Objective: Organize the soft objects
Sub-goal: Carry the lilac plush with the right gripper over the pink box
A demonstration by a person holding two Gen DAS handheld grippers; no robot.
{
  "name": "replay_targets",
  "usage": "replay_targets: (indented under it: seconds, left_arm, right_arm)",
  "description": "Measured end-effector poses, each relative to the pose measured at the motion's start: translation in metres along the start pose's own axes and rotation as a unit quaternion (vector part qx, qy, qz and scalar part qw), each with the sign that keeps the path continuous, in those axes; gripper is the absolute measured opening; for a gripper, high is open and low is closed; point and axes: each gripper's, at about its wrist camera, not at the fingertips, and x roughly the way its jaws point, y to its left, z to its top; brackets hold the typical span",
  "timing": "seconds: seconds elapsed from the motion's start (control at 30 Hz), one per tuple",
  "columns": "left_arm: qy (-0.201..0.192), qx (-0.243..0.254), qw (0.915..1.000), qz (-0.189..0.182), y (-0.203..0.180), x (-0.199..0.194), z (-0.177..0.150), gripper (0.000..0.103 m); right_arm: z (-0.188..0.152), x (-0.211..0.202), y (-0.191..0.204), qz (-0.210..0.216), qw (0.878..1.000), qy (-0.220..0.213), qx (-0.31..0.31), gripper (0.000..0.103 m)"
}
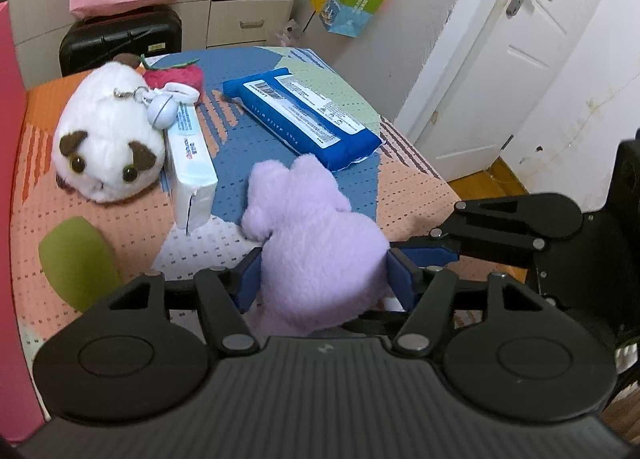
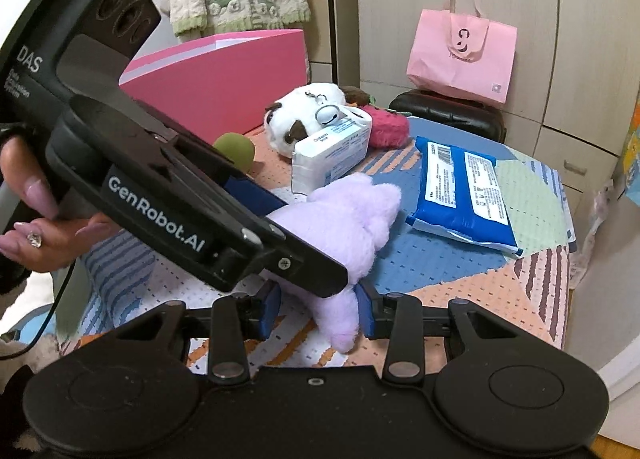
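Observation:
A lilac plush toy (image 1: 320,251) lies on the patterned tablecloth (image 1: 408,187) near its front edge. My left gripper (image 1: 324,275) is shut on the toy's body, with both blue pads pressed into the fur. In the right wrist view the left gripper's black body (image 2: 180,199) crosses from the left, held by a hand. My right gripper (image 2: 320,311) straddles a dangling limb of the lilac plush toy (image 2: 340,219). The limb rests near the right pad, with a gap at the left pad. The right gripper's arm (image 1: 500,227) reaches in from the right.
Behind are a white plush animal (image 1: 104,139), a red plush (image 1: 176,77), a white tissue pack (image 1: 188,163), a blue wipes pack (image 1: 304,115) and a green soft object (image 1: 76,259). A pink box (image 2: 224,79) stands left. The table edge drops off at right towards a door (image 1: 500,79).

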Motion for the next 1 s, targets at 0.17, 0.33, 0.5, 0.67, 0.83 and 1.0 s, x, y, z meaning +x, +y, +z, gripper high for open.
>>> replay_targets:
  seconds: [0.17,0.33,0.5,0.67,0.83,1.0]
  left_arm:
    - [0.005,-0.006,1.0,0.0,-0.004,-0.006,-0.005,0.062]
    - [0.009,-0.005,1.0,-0.001,-0.011,-0.023,-0.009,0.062]
    - [0.029,-0.007,0.9995,-0.005,-0.017,-0.051,-0.015,0.062]
    - [0.03,-0.012,0.9994,-0.01,-0.017,-0.089,-0.026,0.062]
    - [0.019,-0.023,0.9995,-0.006,-0.011,-0.135,-0.04,0.062]
    - [-0.001,-0.023,0.9997,0.011,-0.005,-0.178,-0.05,0.062]
  right_arm:
    - [-0.002,-0.006,0.01,-0.007,1.0,0.001,0.02,0.042]
    - [0.0,-0.019,0.021,0.0,0.999,0.003,0.045,0.041]
    - [0.007,-0.037,0.042,0.021,0.998,0.017,0.054,0.041]
    - [0.021,-0.055,0.065,0.054,0.997,0.025,0.057,0.041]
    - [0.037,-0.067,0.096,0.085,0.996,0.026,0.03,0.041]
    - [0.056,-0.073,0.126,0.107,0.994,0.015,-0.005,0.041]
